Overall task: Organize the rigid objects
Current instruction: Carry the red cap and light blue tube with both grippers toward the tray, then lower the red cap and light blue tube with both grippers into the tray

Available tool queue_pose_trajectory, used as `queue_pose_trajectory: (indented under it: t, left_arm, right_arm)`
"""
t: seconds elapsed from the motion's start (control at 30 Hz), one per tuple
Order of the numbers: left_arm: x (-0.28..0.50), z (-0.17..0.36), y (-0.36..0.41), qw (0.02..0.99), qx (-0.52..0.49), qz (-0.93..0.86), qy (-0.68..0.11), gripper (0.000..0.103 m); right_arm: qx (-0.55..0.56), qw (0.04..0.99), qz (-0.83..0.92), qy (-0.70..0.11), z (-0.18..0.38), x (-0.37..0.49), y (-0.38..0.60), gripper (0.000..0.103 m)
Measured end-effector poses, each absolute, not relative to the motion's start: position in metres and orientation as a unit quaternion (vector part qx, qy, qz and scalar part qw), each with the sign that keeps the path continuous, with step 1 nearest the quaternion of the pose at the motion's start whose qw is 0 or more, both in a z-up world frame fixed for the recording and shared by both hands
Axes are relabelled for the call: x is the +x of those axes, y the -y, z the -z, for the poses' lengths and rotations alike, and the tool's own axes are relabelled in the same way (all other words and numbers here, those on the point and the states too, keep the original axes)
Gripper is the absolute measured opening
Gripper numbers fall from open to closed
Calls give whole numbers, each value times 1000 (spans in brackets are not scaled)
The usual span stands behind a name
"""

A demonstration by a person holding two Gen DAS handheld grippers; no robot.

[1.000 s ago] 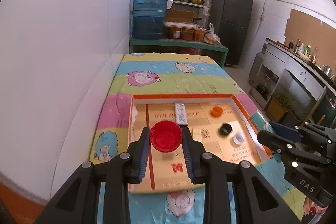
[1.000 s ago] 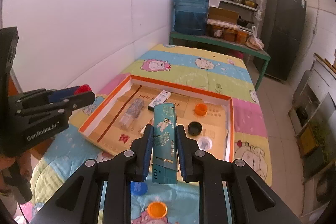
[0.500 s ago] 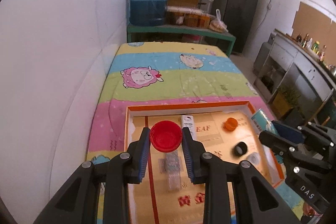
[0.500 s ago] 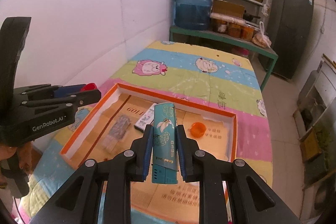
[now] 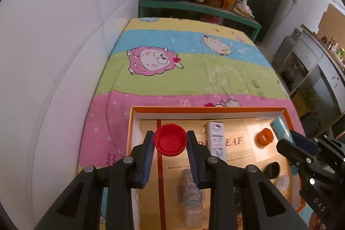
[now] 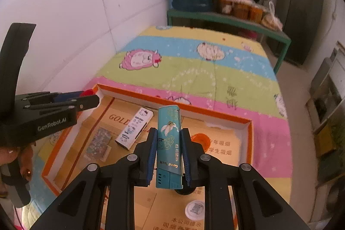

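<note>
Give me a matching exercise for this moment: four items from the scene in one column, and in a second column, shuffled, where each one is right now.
Items:
1. red cap
2. teal lighter
3. orange cap
4. white slim box

Places:
A. lying flat on the floor of the orange-rimmed tray, near its far wall
B. clamped in the right tool
C. on the tray floor towards its right side, free of both tools
D. clamped in the left tool

Pairs: 1-D, 2-B, 3-C, 4-A
</note>
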State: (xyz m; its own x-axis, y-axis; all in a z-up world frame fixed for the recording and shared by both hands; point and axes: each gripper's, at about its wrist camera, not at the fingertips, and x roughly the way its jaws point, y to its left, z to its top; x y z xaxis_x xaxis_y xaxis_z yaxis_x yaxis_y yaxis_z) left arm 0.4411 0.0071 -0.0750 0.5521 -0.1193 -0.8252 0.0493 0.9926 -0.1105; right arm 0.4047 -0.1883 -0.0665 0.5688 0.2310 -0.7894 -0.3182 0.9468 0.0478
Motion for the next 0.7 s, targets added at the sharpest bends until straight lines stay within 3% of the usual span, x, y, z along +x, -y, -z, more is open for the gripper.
queue_pose_trajectory:
  t: [0.7]
  left_arm:
    - [460, 109, -7, 867, -32, 40, -495, 30]
  right_arm:
    - [-59, 866, -158, -470, 105, 433, 175, 22]
